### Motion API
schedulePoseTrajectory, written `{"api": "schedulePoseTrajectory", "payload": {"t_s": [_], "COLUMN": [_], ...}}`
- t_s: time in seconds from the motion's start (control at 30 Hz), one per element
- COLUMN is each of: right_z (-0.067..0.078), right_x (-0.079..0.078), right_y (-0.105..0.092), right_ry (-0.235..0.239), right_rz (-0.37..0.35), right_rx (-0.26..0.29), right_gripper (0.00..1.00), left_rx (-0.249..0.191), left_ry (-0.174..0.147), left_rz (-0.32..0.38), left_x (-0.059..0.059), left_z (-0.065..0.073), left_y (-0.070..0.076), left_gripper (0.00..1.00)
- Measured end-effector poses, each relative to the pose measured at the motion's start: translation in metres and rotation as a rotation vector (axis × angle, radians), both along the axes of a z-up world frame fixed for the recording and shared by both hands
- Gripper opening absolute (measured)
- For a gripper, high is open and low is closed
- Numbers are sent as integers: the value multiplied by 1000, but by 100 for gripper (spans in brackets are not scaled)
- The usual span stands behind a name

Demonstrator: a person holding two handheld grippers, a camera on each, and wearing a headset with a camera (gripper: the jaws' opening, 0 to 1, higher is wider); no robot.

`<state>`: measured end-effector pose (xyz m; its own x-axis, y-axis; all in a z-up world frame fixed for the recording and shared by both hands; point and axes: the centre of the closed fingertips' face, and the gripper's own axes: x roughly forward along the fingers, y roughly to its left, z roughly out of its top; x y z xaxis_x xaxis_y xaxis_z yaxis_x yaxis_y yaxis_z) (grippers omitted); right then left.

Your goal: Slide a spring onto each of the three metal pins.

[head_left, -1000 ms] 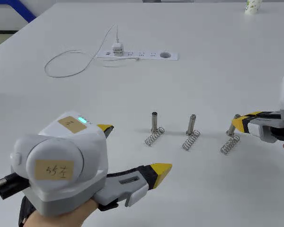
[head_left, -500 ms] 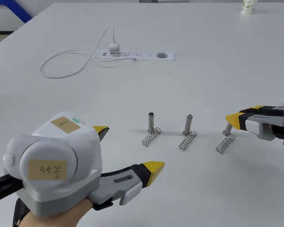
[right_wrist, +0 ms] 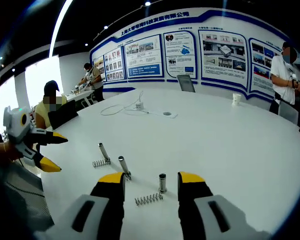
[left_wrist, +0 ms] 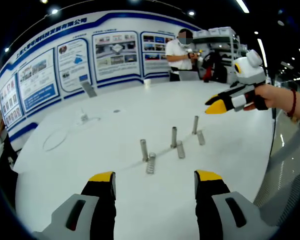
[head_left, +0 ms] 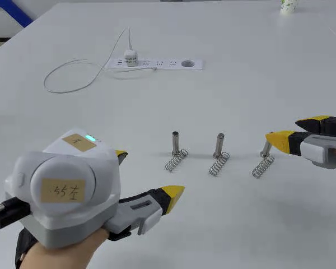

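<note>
All three springs (head_left: 218, 163) lie flat on the white table (head_left: 257, 84), so no pin has one yet. In the head view the left pin (head_left: 175, 142), the middle pin (head_left: 219, 144) and the right pin (head_left: 265, 149) stand in a row. Each spring lies at about 7 o'clock from its pin's foot, very close to it. My right gripper (head_left: 294, 130) hangs at 3 o'clock of the right pin, jaws spread wide, holding nothing. In the right gripper view the right spring (right_wrist: 149, 199) lies just in front of those jaws. My left gripper (head_left: 148, 174) sits at 8 o'clock of the left pin, jaws spread too, empty.

I think the right spring goes first. I should pinch it softly near one end so it does not squash or pop away. Then I stand it up, line its hole over the pin's top, and let it slide down. The pin looks thin and may tip, so I go slow.

A paper cup (head_left: 288, 6) stands at the table's far edge, at 1 o'clock. I cannot see inside it.
</note>
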<state>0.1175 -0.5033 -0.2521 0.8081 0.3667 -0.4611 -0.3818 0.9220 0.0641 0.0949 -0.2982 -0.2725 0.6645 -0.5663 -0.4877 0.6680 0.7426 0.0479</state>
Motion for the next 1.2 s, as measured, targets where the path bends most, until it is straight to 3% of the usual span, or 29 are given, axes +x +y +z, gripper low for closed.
{"api": "schedulePoseTrajectory", "payload": {"t_s": [0.3,0.5,0.73,0.97,1.2], "right_z": [4,4,3,0,-5], "right_x": [-17,-24,-29,-33,-39], "right_y": [11,15,13,6,-2], "right_ry": [-25,-30,-30,-28,-16], "right_rz": [57,77,64,45,20], "right_rx": [21,35,44,42,47], "right_gripper": [54,58,58,58,57], "left_rx": [30,66,93,80,117], "left_ry": [14,40,67,108,109], "left_rz": [-15,-39,-57,-42,-64], "left_x": [14,22,32,42,45], "left_z": [-6,-19,-33,-48,-58], "left_y": [-4,-9,-15,-20,-23], "left_gripper": [58,51,43,34,28]}}
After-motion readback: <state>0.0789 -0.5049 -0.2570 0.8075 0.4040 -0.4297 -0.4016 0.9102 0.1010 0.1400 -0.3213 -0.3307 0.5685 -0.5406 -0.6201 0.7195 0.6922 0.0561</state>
